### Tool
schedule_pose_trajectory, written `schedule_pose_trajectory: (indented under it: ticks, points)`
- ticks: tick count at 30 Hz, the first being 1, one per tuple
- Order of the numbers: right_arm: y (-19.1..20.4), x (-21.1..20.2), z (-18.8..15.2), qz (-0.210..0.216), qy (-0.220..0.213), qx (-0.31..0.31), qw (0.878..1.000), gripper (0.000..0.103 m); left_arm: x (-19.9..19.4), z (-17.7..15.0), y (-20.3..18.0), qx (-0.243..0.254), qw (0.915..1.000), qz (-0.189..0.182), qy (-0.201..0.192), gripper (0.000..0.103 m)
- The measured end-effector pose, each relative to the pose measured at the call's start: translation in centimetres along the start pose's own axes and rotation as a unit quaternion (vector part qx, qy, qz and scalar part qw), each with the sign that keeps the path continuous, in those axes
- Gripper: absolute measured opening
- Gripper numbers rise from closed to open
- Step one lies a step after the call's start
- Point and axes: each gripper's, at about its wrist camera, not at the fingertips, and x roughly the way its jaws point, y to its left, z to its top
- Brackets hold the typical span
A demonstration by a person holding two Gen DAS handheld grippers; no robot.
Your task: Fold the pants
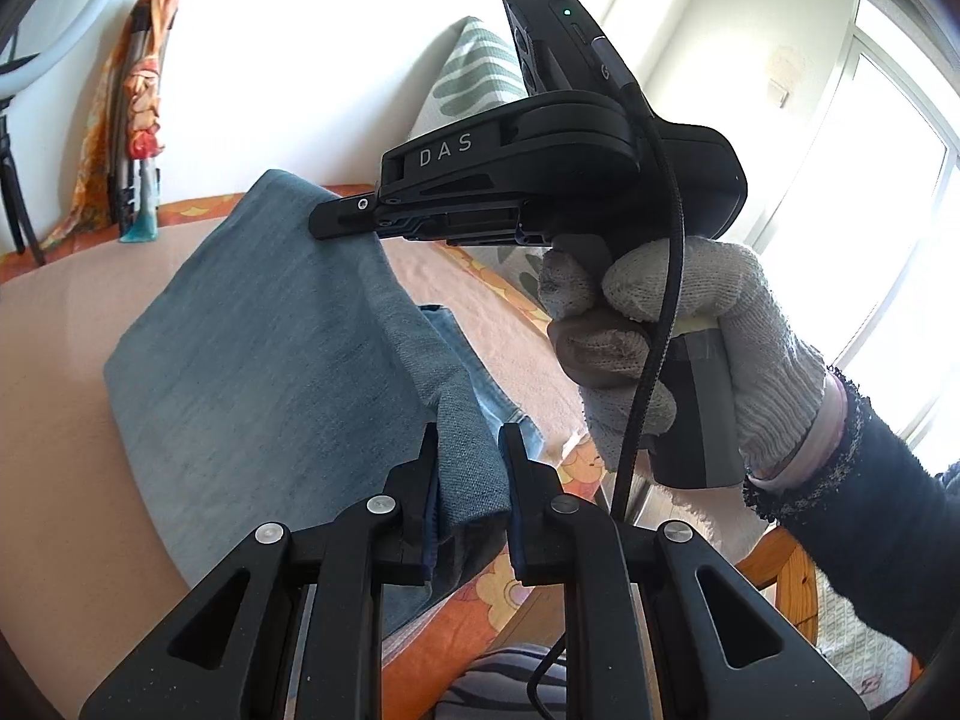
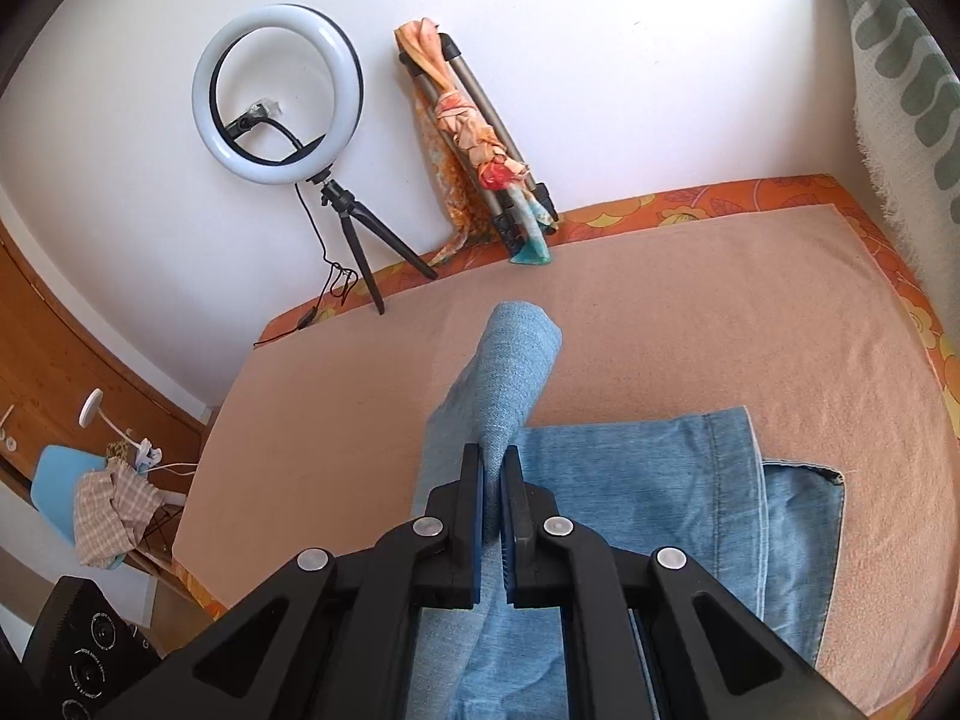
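Note:
Blue denim pants (image 1: 264, 336) are partly lifted off a peach-covered bed (image 1: 54, 372). My left gripper (image 1: 468, 444) is shut on a fold of the pants at their near edge. My right gripper (image 1: 336, 219), held by a gloved hand (image 1: 690, 324), is shut on the far edge of the same raised fold. In the right wrist view the right gripper (image 2: 493, 462) pinches a raised ridge of the pants (image 2: 510, 372). The rest of the pants, with leg hems (image 2: 738, 480), lies flat on the bed (image 2: 690, 300) below.
A ring light on a tripod (image 2: 279, 93) and a folded tripod with an orange scarf (image 2: 474, 138) stand against the white wall at the bed's far edge. A patterned cushion (image 2: 900, 60) is at the right. A blue chair with cloth (image 2: 96, 498) stands left of the bed.

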Motion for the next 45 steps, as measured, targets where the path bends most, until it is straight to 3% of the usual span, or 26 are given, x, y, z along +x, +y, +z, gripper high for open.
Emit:
schedule_pose_trajectory:
  ticks: [11, 24, 30, 36, 38, 42, 45]
  points:
    - [-7.2, -3.1, -1.2, -0.021, -0.015, 0.052, 0.998, 0.002, 6.3, 1.1, -2.9, 0.037, 0.9982, -0.017, 0.045, 0.015]
    - [-13.5, -0.8, -3.0, -0.026, 0.003, 0.103, 0.994, 0.002, 12.2, 0.1, -2.8, 0.043, 0.9946, -0.011, 0.093, 0.015]
    - [-15.4, 0.9, -3.7, -0.034, 0.019, 0.113, 0.993, 0.002, 15.0, 0.0, -1.6, 0.012, 0.9922, -0.026, 0.121, 0.016]
    - [-16.1, 1.9, -4.1, -0.043, 0.027, 0.111, 0.993, 0.002, 15.5, -0.4, -2.1, 0.022, 0.991, -0.024, 0.13, 0.027]
    - [-16.0, 1.8, -4.1, -0.046, 0.027, 0.106, 0.993, 0.004, 15.7, -0.4, -2.5, 0.027, 0.9899, -0.027, 0.137, 0.032]
    - [-15.7, 0.3, -4.0, -0.059, 0.017, 0.098, 0.993, 0.011, 16.4, -0.3, -3.0, 0.038, 0.9881, -0.029, 0.146, 0.033]
    - [-15.8, -1.4, -4.0, -0.061, 0.01, 0.097, 0.993, 0.025, 16.6, -0.4, -3.1, 0.041, 0.9872, -0.032, 0.151, 0.033]
